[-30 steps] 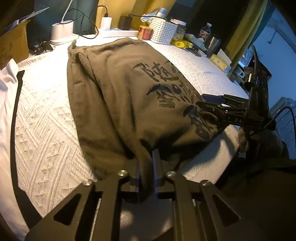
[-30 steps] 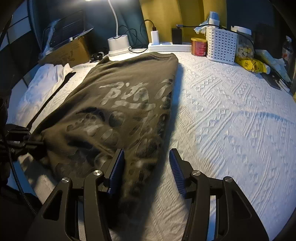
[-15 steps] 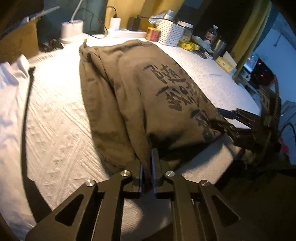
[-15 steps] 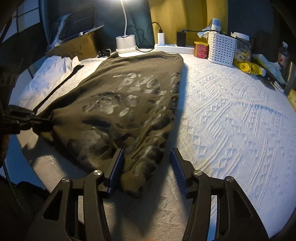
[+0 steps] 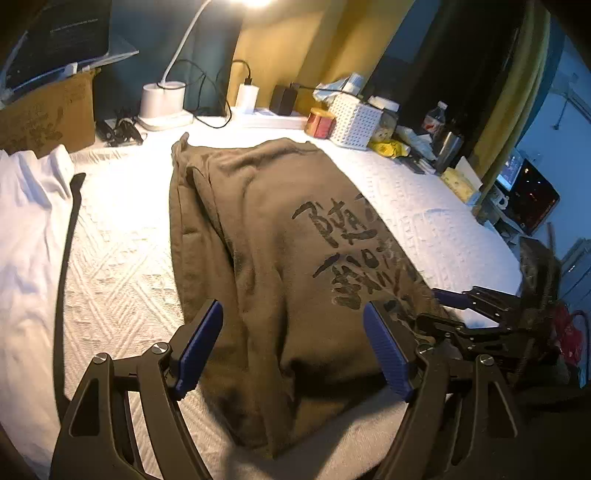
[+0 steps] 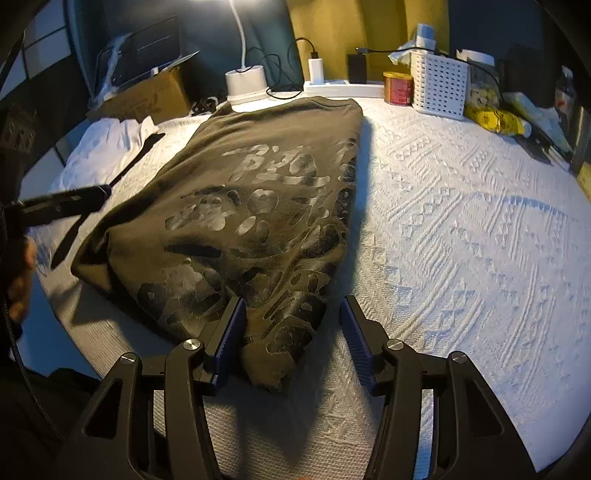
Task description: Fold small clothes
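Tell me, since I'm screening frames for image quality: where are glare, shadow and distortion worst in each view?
Left wrist view: the desk lamp blows out at the top edge, and the bedspread near it washes out. Right wrist view: the shirt print shines silver, with a dark shadow along its right edge. Fisheye bending curves both views' edges.

Illegible brush-style characters on shirt (image 5: 295, 229)

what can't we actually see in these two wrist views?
- Brown shirt: sleeves and underside hidden by its own folds, both views.
- Print on the shirt: glare washes it out, right wrist view; unreadable.
- Left tool: only one finger shows in the right wrist view, cut by the left edge.
- Red tin: label too small.
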Action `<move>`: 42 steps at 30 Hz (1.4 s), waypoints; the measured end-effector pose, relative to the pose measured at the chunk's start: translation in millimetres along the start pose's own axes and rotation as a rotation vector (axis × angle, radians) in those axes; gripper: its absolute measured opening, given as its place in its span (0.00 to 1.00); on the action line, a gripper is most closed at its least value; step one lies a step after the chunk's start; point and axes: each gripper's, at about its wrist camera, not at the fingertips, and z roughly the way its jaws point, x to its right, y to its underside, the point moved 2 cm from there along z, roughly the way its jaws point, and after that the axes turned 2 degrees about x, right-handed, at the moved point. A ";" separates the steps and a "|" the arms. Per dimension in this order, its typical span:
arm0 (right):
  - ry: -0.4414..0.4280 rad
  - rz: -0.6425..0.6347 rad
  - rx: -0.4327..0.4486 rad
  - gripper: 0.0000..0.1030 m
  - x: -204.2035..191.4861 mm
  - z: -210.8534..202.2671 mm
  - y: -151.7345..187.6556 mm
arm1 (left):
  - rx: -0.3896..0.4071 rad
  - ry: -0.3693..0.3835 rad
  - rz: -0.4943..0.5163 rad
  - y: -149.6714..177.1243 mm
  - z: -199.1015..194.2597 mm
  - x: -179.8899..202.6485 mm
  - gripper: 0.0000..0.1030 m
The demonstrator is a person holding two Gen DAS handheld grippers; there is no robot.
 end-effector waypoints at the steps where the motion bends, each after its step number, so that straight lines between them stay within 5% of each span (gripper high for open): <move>1: -0.002 0.003 -0.002 0.57 0.4 0.2 -0.7 | -0.011 -0.005 -0.006 -0.2 5.6 -0.3 0.76; 17: 0.008 0.026 0.014 0.63 29.3 14.4 -42.5 | -0.021 -0.081 -0.015 -26.7 28.6 -15.7 0.76; 26: 0.020 0.014 0.035 0.63 55.2 34.7 -79.4 | -0.010 -0.056 -0.064 -57.9 47.3 -31.3 0.76; 42: 0.039 0.039 0.079 0.63 95.9 74.8 -145.3 | 0.009 -0.139 -0.088 -110.9 90.9 -78.3 0.76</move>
